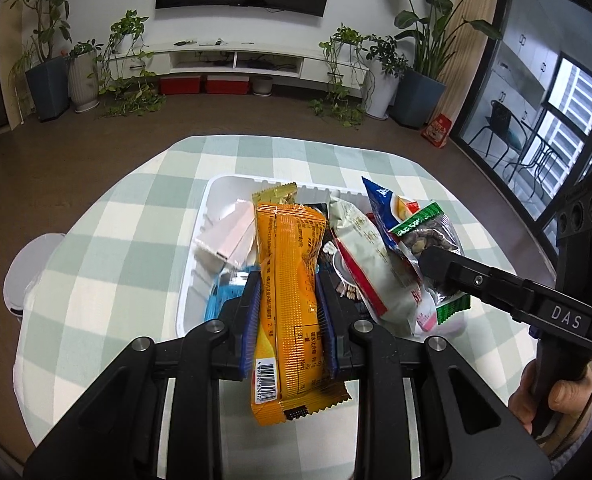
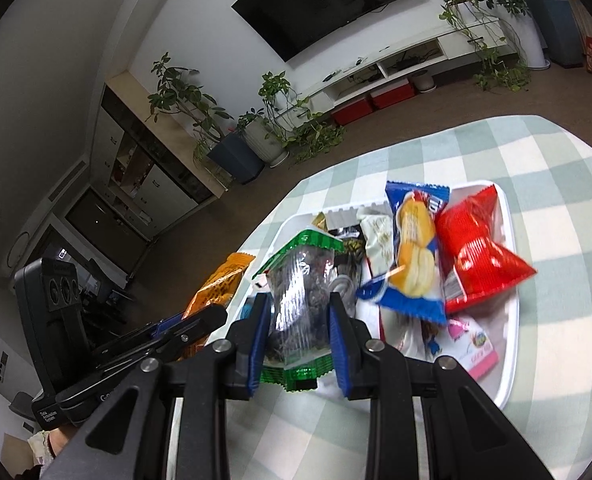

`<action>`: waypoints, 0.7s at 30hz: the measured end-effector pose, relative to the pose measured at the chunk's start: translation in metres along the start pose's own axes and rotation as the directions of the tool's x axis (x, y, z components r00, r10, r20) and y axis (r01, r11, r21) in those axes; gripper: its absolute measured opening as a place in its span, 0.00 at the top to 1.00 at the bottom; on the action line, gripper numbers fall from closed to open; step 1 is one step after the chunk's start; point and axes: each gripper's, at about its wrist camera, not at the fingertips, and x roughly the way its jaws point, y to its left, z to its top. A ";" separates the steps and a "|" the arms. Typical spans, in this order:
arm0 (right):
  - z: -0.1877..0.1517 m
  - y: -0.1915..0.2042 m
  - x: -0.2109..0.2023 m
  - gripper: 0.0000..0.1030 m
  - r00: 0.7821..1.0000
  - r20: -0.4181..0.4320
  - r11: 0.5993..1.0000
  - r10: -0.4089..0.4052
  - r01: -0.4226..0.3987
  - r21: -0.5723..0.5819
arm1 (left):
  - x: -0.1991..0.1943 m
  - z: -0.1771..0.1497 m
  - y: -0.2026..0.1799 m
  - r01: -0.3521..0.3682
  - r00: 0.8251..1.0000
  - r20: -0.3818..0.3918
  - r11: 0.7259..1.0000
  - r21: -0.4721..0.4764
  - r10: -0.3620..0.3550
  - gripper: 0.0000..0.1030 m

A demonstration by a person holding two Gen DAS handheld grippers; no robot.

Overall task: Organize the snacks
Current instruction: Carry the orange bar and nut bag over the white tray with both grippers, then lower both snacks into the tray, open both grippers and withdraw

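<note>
1. The left gripper [image 1: 288, 312] is built of black linked bars joined by round silver pins, with ribbed blue pads.
2. The right gripper [image 2: 297, 332] is likewise black, blue-padded, and marked "DAS" in white.
3. A thin cable is seen by the hand [image 1: 551, 396].

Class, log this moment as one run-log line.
left gripper: shut on orange pack | right gripper: shut on green-edged pack | both over white tray
</note>
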 end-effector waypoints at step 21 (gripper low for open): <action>0.025 -0.010 0.037 0.67 0.998 -0.019 0.996 -0.064 0.062 -0.058 | 0.071 0.040 -0.012 -0.033 0.998 -0.048 0.996 0.085 0.037 0.76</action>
